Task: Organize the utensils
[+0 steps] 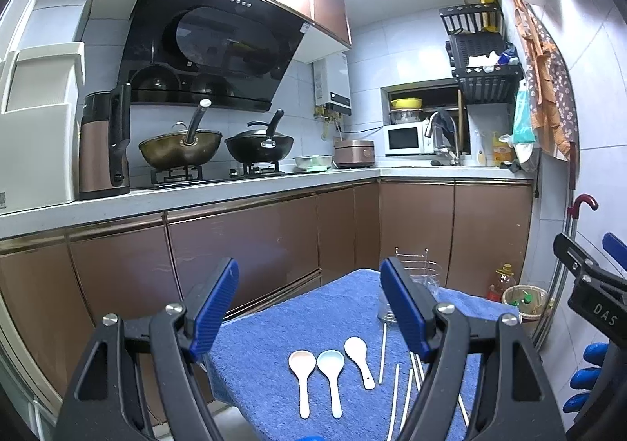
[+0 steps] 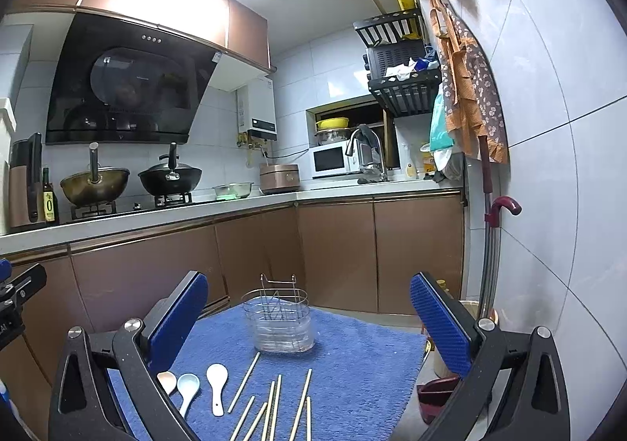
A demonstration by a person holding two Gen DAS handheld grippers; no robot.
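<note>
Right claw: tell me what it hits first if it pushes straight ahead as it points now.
Most likely the wire utensil holder, standing upright on the blue towel almost dead ahead of the open right claw. The chopsticks and spoons lie lower, probably under its path; depth is uncertain.

Right gripper [image 2: 309, 317] being held with jaws wide apart over a blue towel [image 2: 352, 374], wire utensil holder [image 2: 279, 323] being seen upright at the towel's far end, three ceramic spoons [image 2: 216, 386] and scattered chopsticks [image 2: 274, 402] lying nearer, nothing being gripped.
</note>
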